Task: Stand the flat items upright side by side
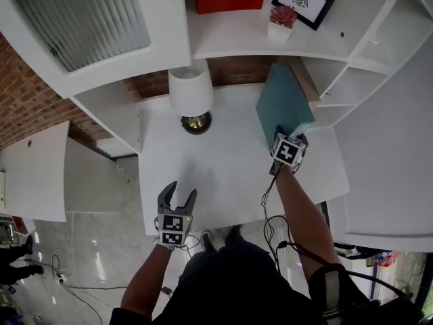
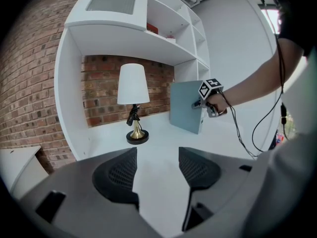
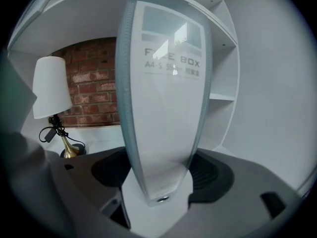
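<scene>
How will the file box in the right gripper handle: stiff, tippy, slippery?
Probably stiff: the file box shows flat faces and a straight spine while gripped by the right gripper. Likely tippy once released: upright, it is tall on a narrow edge. Its glossy spine shows reflections, so it may slip between the fingers.

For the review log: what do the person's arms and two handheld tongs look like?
The left tongs and right tongs are dark grey, with curved jaws and mesh-textured black pads. Each carries a white cube with black square markers. A thin black cable trails from the right one along the forearm. The person wears a dark short-sleeved top.
</scene>
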Tool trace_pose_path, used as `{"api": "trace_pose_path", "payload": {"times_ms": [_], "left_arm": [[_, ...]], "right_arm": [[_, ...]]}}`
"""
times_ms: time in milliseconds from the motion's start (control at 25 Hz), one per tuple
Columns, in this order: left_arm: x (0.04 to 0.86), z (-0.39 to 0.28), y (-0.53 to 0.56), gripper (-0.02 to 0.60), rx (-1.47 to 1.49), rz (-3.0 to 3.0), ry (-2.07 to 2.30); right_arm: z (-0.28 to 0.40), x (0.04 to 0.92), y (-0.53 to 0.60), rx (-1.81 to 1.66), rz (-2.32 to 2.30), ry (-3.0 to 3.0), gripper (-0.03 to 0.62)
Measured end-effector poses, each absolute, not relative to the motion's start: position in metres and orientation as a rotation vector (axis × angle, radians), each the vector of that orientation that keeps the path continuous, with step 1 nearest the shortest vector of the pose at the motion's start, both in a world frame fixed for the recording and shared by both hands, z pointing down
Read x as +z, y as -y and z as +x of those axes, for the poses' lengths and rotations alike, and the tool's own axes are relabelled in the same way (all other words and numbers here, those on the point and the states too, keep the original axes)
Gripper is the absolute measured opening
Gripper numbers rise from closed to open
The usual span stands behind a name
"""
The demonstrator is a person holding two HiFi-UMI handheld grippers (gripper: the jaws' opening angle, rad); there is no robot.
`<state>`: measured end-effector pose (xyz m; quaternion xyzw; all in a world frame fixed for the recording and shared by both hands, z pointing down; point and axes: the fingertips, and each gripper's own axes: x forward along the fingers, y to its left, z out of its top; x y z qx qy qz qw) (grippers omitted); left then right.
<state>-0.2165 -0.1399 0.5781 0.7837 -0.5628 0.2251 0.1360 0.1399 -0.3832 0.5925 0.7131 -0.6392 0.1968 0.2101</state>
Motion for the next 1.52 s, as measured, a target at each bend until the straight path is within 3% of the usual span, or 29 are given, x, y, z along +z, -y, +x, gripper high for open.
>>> {"api": "trace_pose_path", "payload": {"times_ms": [480,1080,1520], "left_arm": [[0.581,-0.231,0.137,0.258,0.620,2.205,1.665],[0.585,-0.251,0.130,0.253,0.593,2.136,1.686],[0.583,-0.241,0.128,0.253,0.576,2.219,1.626]], "right_arm": [[0.128,0.592,0.418,0.824,2.089,1.628,0.379],[0.128,0.598,0.435,0.902,2.148,1.563,0.466],[0.121,0.577,0.399,0.826,2.080,1.752,0.475]]}}
